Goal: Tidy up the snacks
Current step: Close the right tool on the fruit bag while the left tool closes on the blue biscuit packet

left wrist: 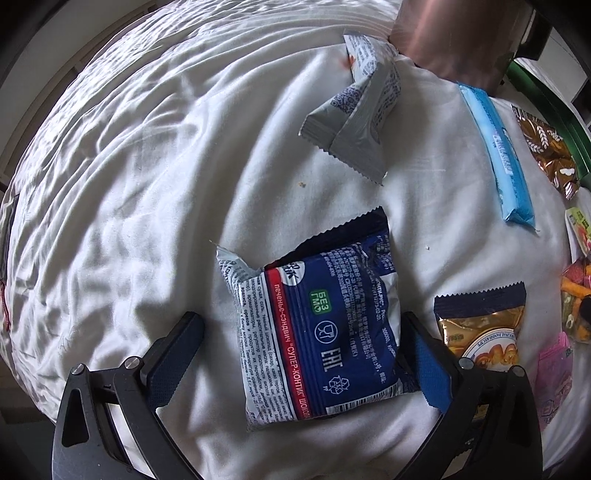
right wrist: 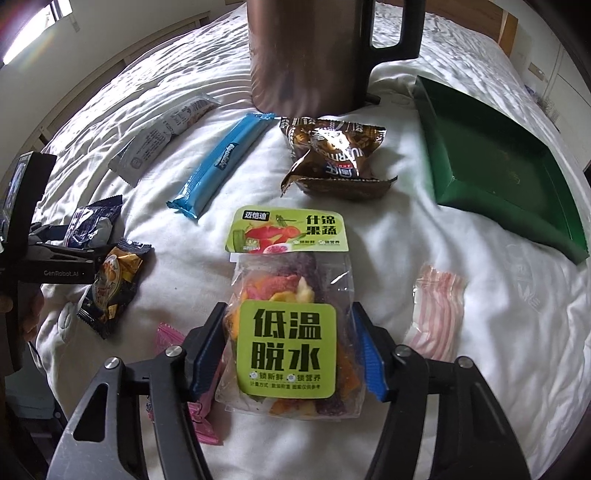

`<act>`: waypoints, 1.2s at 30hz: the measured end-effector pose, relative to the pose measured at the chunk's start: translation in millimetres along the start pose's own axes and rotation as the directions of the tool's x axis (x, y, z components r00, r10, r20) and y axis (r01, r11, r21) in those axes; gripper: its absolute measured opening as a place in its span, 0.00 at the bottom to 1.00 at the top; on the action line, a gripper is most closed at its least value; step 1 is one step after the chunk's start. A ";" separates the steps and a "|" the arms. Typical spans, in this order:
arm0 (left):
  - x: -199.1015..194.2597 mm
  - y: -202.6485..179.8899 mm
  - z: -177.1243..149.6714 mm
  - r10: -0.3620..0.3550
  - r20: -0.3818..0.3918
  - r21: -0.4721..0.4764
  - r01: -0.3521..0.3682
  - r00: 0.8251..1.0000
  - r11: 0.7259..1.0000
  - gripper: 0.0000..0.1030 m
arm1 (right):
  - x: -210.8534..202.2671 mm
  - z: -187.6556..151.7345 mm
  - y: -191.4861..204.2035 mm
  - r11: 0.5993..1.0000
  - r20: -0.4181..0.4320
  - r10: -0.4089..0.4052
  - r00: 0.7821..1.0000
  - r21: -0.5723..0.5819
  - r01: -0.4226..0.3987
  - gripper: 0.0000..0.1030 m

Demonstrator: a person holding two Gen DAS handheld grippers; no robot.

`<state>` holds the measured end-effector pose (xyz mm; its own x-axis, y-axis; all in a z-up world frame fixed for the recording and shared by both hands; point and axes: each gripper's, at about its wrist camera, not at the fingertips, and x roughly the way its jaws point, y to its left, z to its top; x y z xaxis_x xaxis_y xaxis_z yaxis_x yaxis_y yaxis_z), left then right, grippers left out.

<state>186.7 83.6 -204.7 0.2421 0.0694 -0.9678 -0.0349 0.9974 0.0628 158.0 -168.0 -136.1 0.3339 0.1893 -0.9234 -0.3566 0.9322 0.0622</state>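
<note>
The left gripper [left wrist: 301, 354] stands with its jaws wide apart over the blue sandwich-cookie packet [left wrist: 321, 328]; the packet lies flat between the fingers, the right pad just beside its edge and the left pad clearly apart from it; the packet reads "СУПЕР-КОНТИК", "БЕЗ ГМО" and "EAC". To its right lies a gold and navy snack packet [left wrist: 480, 328], and further up a grey wrapper [left wrist: 354, 122] and a light blue bar [left wrist: 498, 147].

The right gripper [right wrist: 290, 350] has the dried fruit bag [right wrist: 291, 325] between its jaws; both blue pads sit at the bag's sides, but whether they press it I cannot tell; the green label reads "低温脱水" and the header "什锦果蔬". Left of it lies a pink packet [right wrist: 170, 334], right of it a pink striped packet [right wrist: 437, 314]; behind are a brown snack bag [right wrist: 332, 155], a metal jug [right wrist: 303, 51] and a green tray [right wrist: 436, 155].

All rest on a white quilted bed cover [left wrist: 147, 166]; a wooden bed frame [right wrist: 511, 29] shows at the far edge.
</note>
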 end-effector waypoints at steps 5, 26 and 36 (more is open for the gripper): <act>15.9 5.0 8.0 -0.038 -0.027 -0.006 0.038 0.999 0.999 0.99 | 0.6 0.6 -1.6 1.000 -0.004 0.008 1.000 -0.001 -0.008 0.74; 24.3 26.4 19.8 -0.087 -0.075 -0.042 0.084 0.993 0.996 0.96 | -0.2 -2.6 -7.6 0.998 0.005 0.061 0.998 -0.020 -0.061 0.57; 11.4 22.4 22.6 -0.098 -0.088 -0.053 0.094 0.991 0.994 0.64 | 0.1 -2.7 -3.5 0.999 0.003 0.036 0.999 -0.036 -0.035 0.57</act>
<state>210.6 107.2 -208.8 0.1583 -0.0311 -0.9869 -0.0632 0.9971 -0.0415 156.9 -172.0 -137.4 0.3235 0.2231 -0.9195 -0.3996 0.9131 0.0810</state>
